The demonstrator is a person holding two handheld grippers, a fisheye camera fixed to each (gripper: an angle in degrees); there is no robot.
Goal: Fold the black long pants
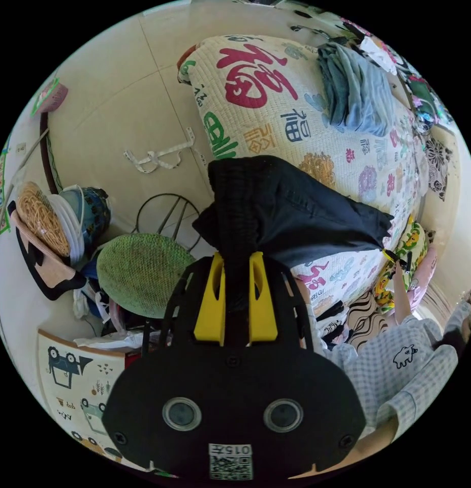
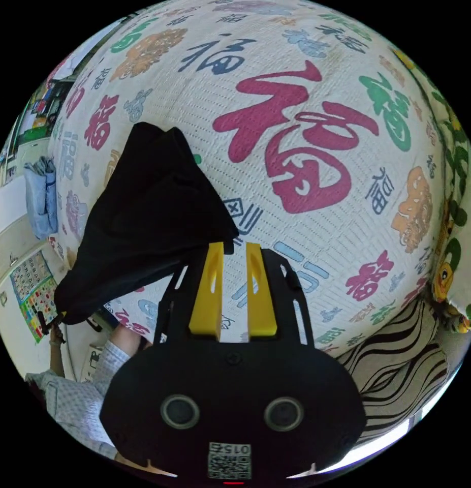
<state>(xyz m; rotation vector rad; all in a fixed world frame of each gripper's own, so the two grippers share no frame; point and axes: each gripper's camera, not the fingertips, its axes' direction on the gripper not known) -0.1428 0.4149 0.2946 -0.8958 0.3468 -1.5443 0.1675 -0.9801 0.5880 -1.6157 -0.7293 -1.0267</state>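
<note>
The black long pants (image 1: 296,208) hang bunched and stretched between my two grippers above a quilted bed cover (image 1: 255,117). In the left gripper view my left gripper (image 1: 237,256) is shut on one thick, gathered end, and black cloth fills the gap between its yellow jaws. The right gripper (image 1: 395,256) shows small at the pants' far end. In the right gripper view the pants (image 2: 149,218) spread to the left, and one corner meets the tips of my right gripper (image 2: 235,245), whose jaws stand narrowly apart. The left gripper (image 2: 55,320) holds the far end there.
A pile of blue-grey clothes (image 1: 354,94) lies on the far part of the bed. A green woven stool (image 1: 138,272) and baskets (image 1: 39,218) stand on the tiled floor beside the bed. A striped cloth (image 2: 398,351) lies at the bed's edge. The person's checked sleeve (image 1: 398,366) is near.
</note>
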